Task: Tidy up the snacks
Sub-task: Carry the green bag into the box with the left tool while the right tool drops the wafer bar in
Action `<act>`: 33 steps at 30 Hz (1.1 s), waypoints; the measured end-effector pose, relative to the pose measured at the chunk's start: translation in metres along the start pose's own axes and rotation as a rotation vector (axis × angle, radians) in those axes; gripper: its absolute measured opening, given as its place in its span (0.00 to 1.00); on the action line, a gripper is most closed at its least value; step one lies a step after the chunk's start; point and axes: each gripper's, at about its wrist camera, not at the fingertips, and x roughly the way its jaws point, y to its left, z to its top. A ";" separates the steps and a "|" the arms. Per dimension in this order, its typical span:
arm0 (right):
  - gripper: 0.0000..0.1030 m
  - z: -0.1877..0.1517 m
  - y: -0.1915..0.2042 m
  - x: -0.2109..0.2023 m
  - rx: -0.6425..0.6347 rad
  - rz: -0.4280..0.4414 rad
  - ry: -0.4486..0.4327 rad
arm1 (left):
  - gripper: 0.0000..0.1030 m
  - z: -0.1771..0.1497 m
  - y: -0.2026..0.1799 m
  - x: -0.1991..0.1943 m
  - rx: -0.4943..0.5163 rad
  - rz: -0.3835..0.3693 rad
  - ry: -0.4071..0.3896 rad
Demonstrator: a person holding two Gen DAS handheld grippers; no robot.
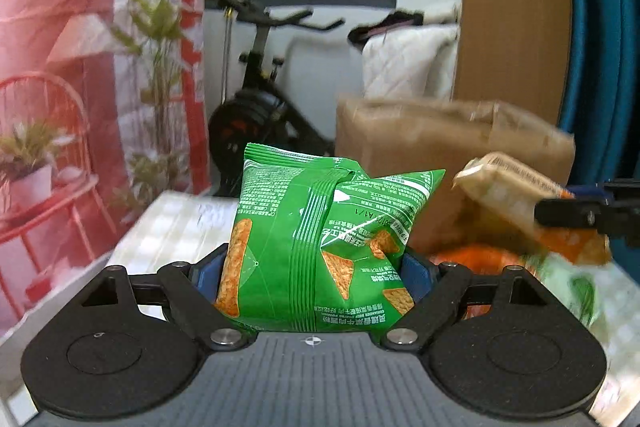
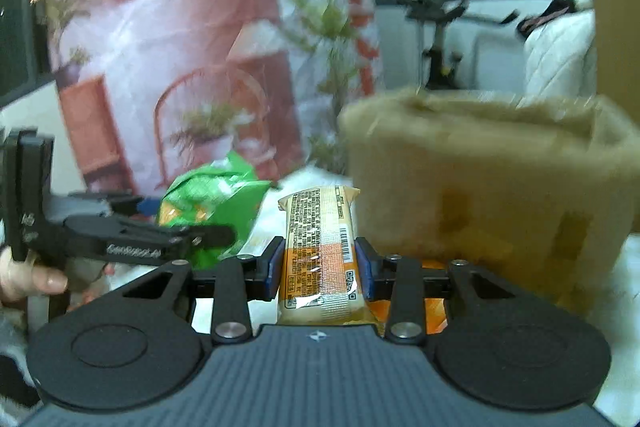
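The left gripper is spread wide and pinches a puffy green chip bag between its blue pads. The bag stands up at 12 o'clock from the gripper. The right gripper is much narrower and squeezes a tan and orange snack bar. A brown paper bag sits at 2 o'clock, just beside the bar.

An exercise bike is seen far behind the bench, a red printed backdrop to the left, white quilted bedding to the right.
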 end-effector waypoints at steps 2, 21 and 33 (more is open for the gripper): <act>0.37 0.020 -0.016 -0.008 0.000 -0.053 -0.049 | 0.85 0.020 -0.010 0.009 0.006 -0.017 -0.031; 0.39 0.089 -0.158 0.049 0.107 -0.415 -0.002 | 0.86 0.133 -0.105 0.181 0.004 -0.139 0.033; 0.65 0.080 -0.155 0.008 0.160 -0.363 -0.061 | 0.94 0.115 -0.072 0.150 0.009 -0.194 0.066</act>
